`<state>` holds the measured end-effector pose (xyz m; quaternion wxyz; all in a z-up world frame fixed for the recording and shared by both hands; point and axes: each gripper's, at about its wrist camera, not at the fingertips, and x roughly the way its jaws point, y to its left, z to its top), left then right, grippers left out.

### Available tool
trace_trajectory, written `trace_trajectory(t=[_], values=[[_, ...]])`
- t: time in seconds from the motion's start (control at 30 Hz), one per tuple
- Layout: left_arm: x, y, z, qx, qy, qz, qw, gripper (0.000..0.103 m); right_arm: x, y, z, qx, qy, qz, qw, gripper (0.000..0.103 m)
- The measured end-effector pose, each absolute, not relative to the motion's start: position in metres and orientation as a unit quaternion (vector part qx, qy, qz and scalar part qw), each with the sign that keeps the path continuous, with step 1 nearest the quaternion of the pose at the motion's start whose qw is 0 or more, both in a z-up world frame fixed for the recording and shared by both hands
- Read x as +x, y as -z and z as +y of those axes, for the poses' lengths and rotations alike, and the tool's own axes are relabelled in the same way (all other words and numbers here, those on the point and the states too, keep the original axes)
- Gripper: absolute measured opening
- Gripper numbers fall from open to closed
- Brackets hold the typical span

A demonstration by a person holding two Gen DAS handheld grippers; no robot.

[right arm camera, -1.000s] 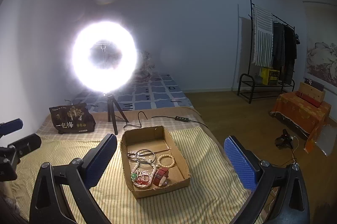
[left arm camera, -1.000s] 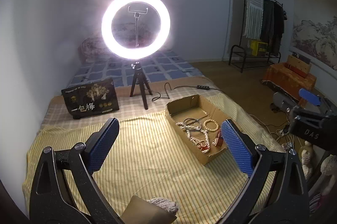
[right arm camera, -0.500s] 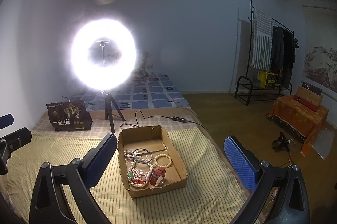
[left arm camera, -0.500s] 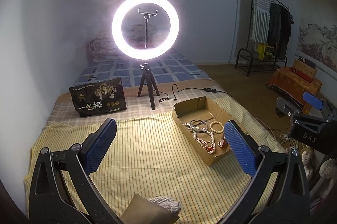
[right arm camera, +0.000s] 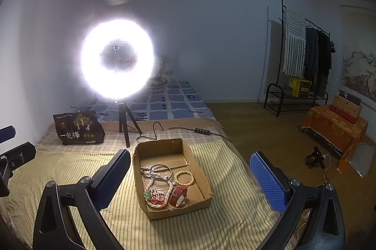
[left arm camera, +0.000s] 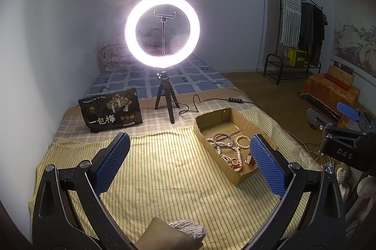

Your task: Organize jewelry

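A shallow cardboard box (right arm camera: pixel 202 181) (left arm camera: pixel 237 118) lies on the yellow striped cloth. Inside it are pearl strands (right arm camera: pixel 156 194) (left arm camera: pixel 223 151), a cream bead bracelet (right arm camera: pixel 185 177) (left arm camera: pixel 242 141), a thin dark bangle (right arm camera: pixel 161 172), and a red watch (right arm camera: pixel 179 194). My right gripper (right arm camera: pixel 189 180) hovers open in front of the box, well above the cloth. My left gripper (left arm camera: pixel 189 163) is open too, held to the left of the box with nothing between its fingers. The right gripper (left arm camera: pixel 347 130) shows at the right edge of the left wrist view.
A lit ring light on a small tripod (left arm camera: pixel 164 95) (right arm camera: pixel 123 125) stands behind the box, its cable and switch (right arm camera: pixel 202 131) trailing right. A dark printed bag (left arm camera: pixel 110 110) (right arm camera: pixel 78 127) stands at the back left. The bed edge drops to a wooden floor (right arm camera: pixel 270 127) on the right.
Both grippers have risen and pulled back a little, so the box sits lower and slightly smaller in view. Both stayed open. Nothing in the box moved.
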<state>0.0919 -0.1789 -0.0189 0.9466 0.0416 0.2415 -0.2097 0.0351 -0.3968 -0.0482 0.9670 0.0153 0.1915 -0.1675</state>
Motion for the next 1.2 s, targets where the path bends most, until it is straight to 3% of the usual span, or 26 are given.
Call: trace_trajectory(t=[1.2], values=[[0.0876,0.0196,-0.1783,0.049,0.208,0.227,0.95,0.103,0.0399,0.0506,-0.3899,0.009,0.159,0.204,0.966,0.103]])
